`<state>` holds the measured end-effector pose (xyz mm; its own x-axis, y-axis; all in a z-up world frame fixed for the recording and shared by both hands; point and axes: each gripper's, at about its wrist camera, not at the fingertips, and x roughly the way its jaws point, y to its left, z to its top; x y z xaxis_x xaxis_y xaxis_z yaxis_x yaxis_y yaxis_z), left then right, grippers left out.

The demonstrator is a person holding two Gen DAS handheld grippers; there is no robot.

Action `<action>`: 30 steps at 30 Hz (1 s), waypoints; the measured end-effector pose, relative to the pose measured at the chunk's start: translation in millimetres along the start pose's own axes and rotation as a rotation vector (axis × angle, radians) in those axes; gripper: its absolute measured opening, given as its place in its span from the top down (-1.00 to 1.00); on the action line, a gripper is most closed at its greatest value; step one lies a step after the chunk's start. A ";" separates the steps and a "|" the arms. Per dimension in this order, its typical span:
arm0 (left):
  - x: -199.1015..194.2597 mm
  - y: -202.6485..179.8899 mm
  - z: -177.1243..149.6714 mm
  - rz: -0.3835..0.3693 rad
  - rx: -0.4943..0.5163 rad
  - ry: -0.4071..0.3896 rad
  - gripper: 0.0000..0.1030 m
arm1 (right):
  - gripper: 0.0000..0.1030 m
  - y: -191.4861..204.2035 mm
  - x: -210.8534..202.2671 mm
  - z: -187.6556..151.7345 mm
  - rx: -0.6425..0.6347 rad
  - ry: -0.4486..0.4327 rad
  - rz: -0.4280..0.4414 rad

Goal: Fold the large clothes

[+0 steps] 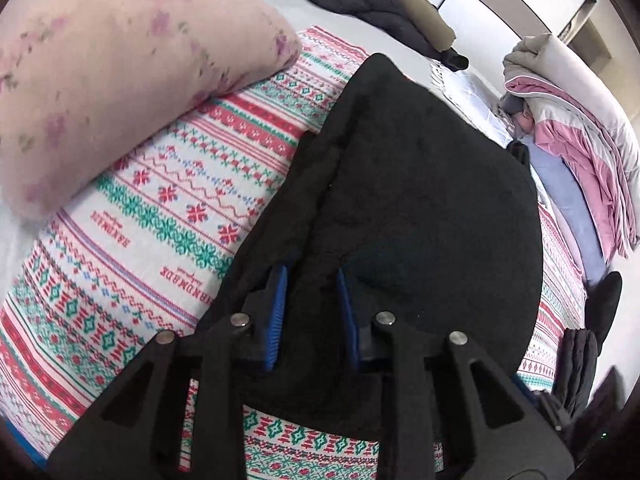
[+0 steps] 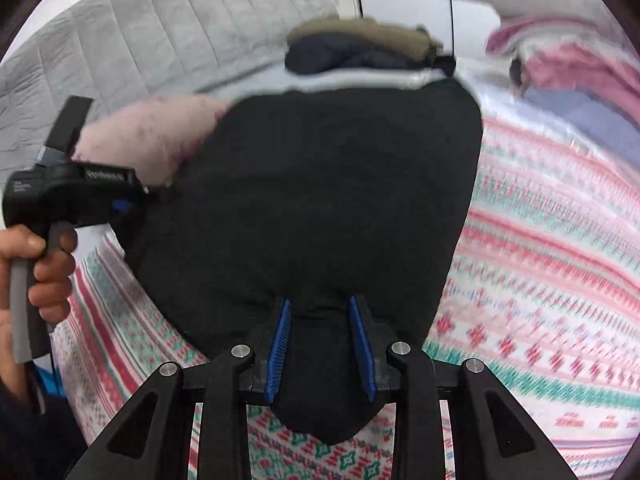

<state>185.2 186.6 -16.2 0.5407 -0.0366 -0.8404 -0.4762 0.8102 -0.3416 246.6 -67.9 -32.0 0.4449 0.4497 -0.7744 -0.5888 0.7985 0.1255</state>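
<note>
A large black garment [image 1: 420, 200] lies spread on a patterned bedspread [image 1: 160, 208]. My left gripper [image 1: 311, 280] is shut on a bunched edge of it, fabric filling the gap between the blue pads. In the right wrist view the same black garment [image 2: 320, 200] fills the centre. My right gripper [image 2: 319, 312] is shut on its near edge, cloth hanging down between the pads. The left gripper [image 2: 132, 200] also shows in the right wrist view, held by a hand at the garment's left edge.
A pink floral pillow [image 1: 112, 72] lies left of the garment. A dark jacket with a tan collar [image 1: 380, 12] lies at the far side. A pink and grey quilt [image 1: 580, 128] is piled at the right. A grey quilted headboard [image 2: 140, 32] stands behind.
</note>
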 end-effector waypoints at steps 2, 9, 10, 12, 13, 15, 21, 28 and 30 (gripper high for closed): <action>-2.6 2.1 -0.4 -0.014 -0.017 0.005 0.45 | 0.40 2.5 3.2 -6.3 -0.007 -0.001 -0.002; -30.4 22.9 9.7 -0.201 -0.145 -0.007 0.25 | 0.40 7.7 4.5 -1.9 0.005 0.019 -0.011; -33.8 22.4 10.3 -0.205 -0.147 -0.030 0.13 | 0.40 6.8 3.5 -5.5 0.006 0.019 -0.010; -41.9 13.4 9.7 -0.194 -0.109 -0.085 0.07 | 0.40 8.1 5.1 -7.6 0.005 0.018 -0.009; -44.1 5.1 8.6 -0.192 -0.068 -0.100 0.05 | 0.40 8.5 6.3 -7.9 0.004 0.017 -0.011; -43.9 -18.0 3.9 -0.181 0.039 -0.114 -0.08 | 0.40 6.1 6.9 -8.8 0.009 0.017 -0.007; 7.4 -33.4 -1.7 0.077 0.135 0.004 -0.22 | 0.40 2.4 3.9 -10.1 0.011 0.002 0.015; 11.7 -12.1 4.0 -0.018 0.010 0.032 -0.19 | 0.38 2.9 -6.7 -2.5 0.042 0.009 0.017; 12.4 -11.6 4.6 -0.019 0.003 0.038 -0.19 | 0.37 -7.2 -14.8 11.1 0.080 0.030 0.081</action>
<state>200.7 179.5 -20.8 0.5233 -0.0741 -0.8490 -0.4638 0.8110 -0.3566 251.8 -75.9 -14.5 0.3770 0.5032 -0.7776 -0.5658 0.7898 0.2368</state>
